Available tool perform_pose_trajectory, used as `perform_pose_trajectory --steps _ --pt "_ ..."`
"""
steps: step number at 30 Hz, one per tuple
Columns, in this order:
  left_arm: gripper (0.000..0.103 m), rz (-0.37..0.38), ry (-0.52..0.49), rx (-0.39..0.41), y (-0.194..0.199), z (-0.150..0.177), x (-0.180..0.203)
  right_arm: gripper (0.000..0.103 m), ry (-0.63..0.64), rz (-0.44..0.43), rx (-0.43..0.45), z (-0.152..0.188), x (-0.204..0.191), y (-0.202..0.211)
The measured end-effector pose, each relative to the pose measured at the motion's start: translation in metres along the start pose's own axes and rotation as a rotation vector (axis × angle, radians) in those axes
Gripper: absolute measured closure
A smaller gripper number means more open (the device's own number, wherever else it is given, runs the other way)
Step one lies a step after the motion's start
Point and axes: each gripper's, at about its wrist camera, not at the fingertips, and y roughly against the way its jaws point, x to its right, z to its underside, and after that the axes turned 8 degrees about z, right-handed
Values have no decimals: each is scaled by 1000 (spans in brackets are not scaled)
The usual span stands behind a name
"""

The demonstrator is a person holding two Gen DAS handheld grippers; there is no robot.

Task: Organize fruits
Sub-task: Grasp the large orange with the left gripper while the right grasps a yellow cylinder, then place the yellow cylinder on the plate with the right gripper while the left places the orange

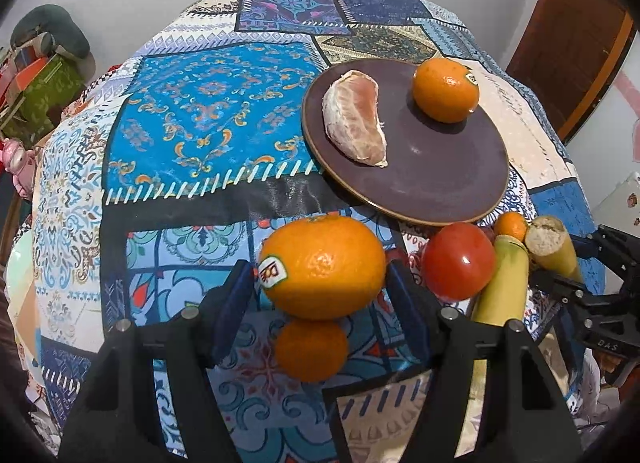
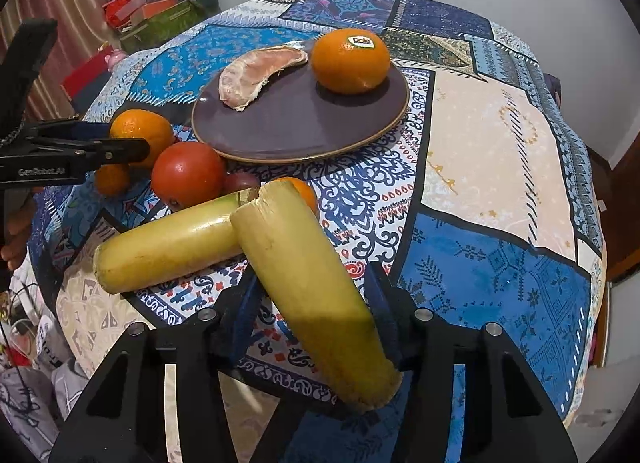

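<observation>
So the only container here is the dark purple plate (image 1: pixel 420 183), sitting on the patchwork-cloth surface (image 1: pixel 200 111). It's got two things in it: a peeled citrus wedge (image 1: pixel 356 119) on one side and a stickered orange (image 1: pixel 446 89) on the far side, not touching each other.

Everything else is off the plate, on the cloth just in front of its near rim. My left gripper (image 1: pixel 320 283) has its fingers on either side of a big orange (image 1: pixel 324 267); they look snug against it, but I can't tell for sure if they're pressing. A smaller orange (image 1: pixel 311 349) sits right below that one.

Next to it there's a red tomato (image 1: pixel 458 261), another little orange (image 1: pixel 510 226) behind it, and two yellow-green stalk pieces. My right gripper (image 2: pixel 316 303) is clamped on one stalk (image 2: pixel 316 283), tilted across the fingers. The other stalk (image 2: pixel 168 247) lies flat beside it, their far ends touching.
</observation>
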Motion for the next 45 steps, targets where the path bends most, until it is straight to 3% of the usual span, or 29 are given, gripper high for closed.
perform_pose_trajectory --steps 7,20,35,45 --pt "38 4 24 10 -8 -3 -2 67 -46 -8 15 -1 11 5" --pt "38 -20 42 69 19 -3 -6 69 -91 2 84 -9 22 26" --pt "38 -45 49 161 52 -20 -10 70 -54 17 205 -56 15 54" --pt "38 -36 50 188 47 -34 -12 70 12 -4 219 -95 -8 34"
